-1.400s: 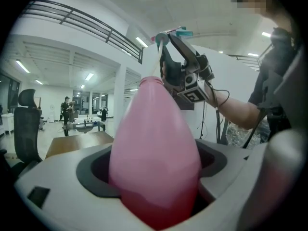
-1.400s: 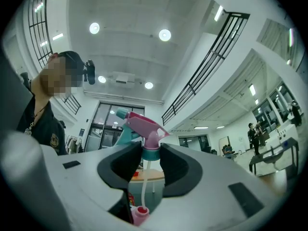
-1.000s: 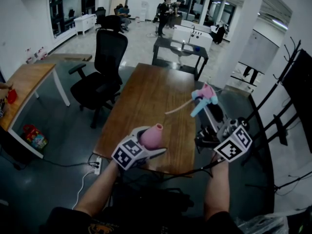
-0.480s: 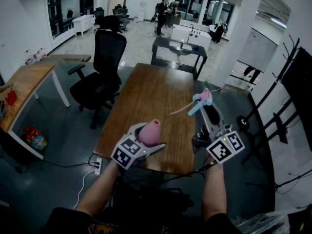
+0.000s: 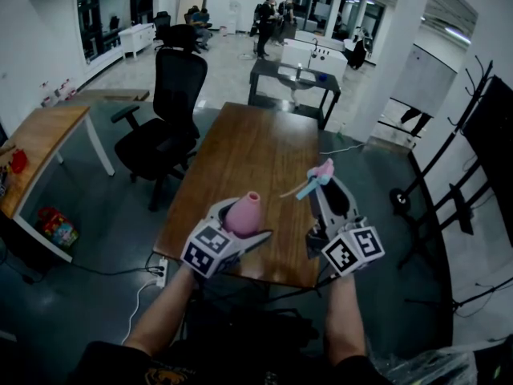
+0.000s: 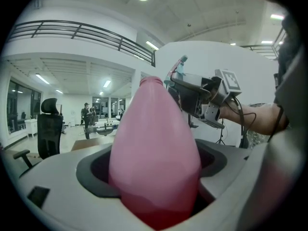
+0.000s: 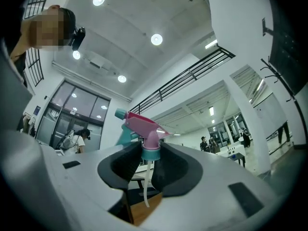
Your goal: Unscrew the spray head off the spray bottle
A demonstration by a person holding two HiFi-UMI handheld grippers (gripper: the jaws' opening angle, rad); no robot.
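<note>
Now that they're apart, I count one pink bottle (image 5: 245, 212) and one spray head (image 5: 319, 175), both held over the wooden table (image 5: 240, 143). Left gripper (image 5: 234, 237) clamps the bottle, roughly level. Right gripper (image 5: 325, 197) tilts upward and pinches the head's collar, tube dangling.

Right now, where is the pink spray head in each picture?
Head view: spray head right of centre, in the right gripper's tongs.
Left gripper view: upper middle, just beyond the pink bottle's top.
Right gripper view: dead centre, clamped.
Shared landmark: the wooden table.
</note>
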